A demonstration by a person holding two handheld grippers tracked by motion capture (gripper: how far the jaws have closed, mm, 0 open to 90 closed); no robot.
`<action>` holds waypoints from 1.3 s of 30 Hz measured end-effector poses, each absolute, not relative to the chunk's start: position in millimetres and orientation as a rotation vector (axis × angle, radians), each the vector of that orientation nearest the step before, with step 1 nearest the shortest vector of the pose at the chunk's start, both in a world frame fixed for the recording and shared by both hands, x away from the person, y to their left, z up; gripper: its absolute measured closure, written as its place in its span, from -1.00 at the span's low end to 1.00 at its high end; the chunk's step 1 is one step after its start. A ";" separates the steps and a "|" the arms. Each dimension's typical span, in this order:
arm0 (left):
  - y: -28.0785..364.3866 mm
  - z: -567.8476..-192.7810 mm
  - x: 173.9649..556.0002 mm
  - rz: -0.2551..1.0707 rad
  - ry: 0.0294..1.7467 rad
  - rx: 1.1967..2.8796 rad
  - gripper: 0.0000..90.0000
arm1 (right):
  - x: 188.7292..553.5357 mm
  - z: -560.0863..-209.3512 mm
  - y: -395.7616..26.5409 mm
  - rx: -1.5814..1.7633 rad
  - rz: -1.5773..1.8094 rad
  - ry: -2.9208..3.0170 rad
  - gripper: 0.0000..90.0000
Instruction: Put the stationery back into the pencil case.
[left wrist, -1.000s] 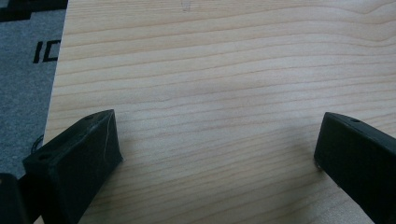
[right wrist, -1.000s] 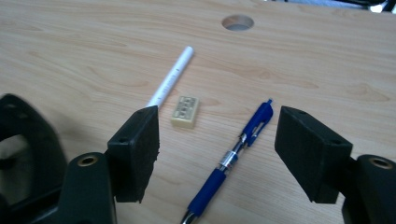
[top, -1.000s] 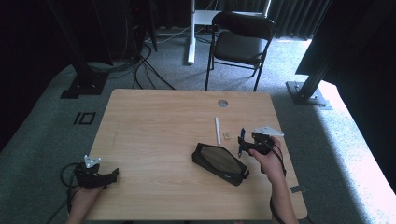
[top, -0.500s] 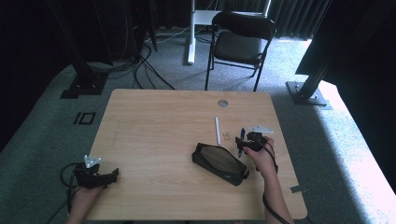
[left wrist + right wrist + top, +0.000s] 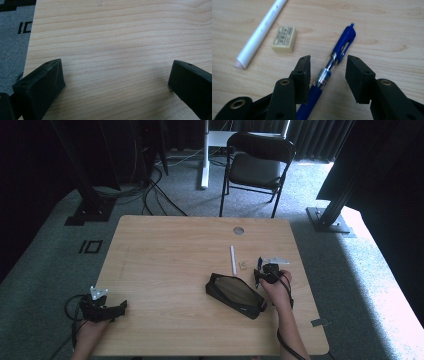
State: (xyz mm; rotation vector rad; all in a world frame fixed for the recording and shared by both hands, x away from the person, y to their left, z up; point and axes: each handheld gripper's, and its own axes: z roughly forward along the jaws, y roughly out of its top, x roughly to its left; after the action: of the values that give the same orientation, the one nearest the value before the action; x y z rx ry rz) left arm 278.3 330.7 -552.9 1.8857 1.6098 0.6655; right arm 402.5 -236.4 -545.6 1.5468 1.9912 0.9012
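A blue click pen [image 5: 342, 43] lies on the wooden table [image 5: 165, 255], its grip end passing between the jaws of my right gripper [image 5: 328, 67]. Those jaws straddle the pen with a gap on the right side and are open. Beside it lie a small cream eraser [image 5: 284, 39] and a white marker-like stick [image 5: 262, 30]. From above, the right gripper [image 5: 258, 270] sits just right of a black pencil case [image 5: 235, 294]. My left gripper [image 5: 116, 72] is wide open over bare wood at the table's front left corner [image 5: 119, 308].
A round cable hole [image 5: 238, 230] is in the table's far edge. A black folding chair [image 5: 257, 165] stands beyond the table, with stands and cables on the carpet around it. Bare wood lies between the two grippers.
My right gripper has shifted a little to the left, bringing its jaws around the blue pen. The left gripper has stayed where it was.
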 end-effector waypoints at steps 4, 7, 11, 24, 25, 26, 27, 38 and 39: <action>330.7 -552.9 278.3 0.666 1.610 1.886 -0.99 | 402.8 -547.7 -236.3 1.554 0.892 1.987 0.31; 330.7 -552.9 278.3 0.666 1.610 1.886 -0.99 | 403.6 -547.7 -236.2 1.546 0.869 1.981 0.39; 330.7 -552.9 278.3 0.666 1.610 1.886 -0.99 | 405.0 -546.6 -235.9 1.564 0.856 1.974 0.49; 330.7 -552.9 278.3 0.666 1.610 1.886 -0.99 | 405.9 -541.4 -243.9 1.696 0.962 1.924 0.77; 330.7 -552.9 278.3 0.666 1.610 1.886 -0.99 | 405.9 -541.4 -243.9 1.696 0.962 1.924 0.77; 330.7 -552.9 278.3 0.666 1.610 1.886 -0.99 | 405.5 -539.7 -245.4 1.699 0.967 1.918 0.77; 330.7 -552.9 278.3 0.666 1.610 1.886 -0.99 | 404.4 -535.7 -248.5 1.699 0.994 1.905 0.77; 330.6 -552.9 278.3 0.666 1.610 1.885 -0.99 | 395.7 -511.1 -255.5 1.650 1.056 1.916 0.77; 330.6 -552.9 278.3 0.666 1.610 1.885 -0.99 | 395.7 -511.1 -255.5 1.650 1.056 1.916 0.77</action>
State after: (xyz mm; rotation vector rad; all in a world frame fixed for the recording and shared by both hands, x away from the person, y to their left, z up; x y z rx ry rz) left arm 278.3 330.6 -552.9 1.8852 1.6101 0.6657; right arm 395.7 -255.5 -511.1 1.6496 1.9158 1.0555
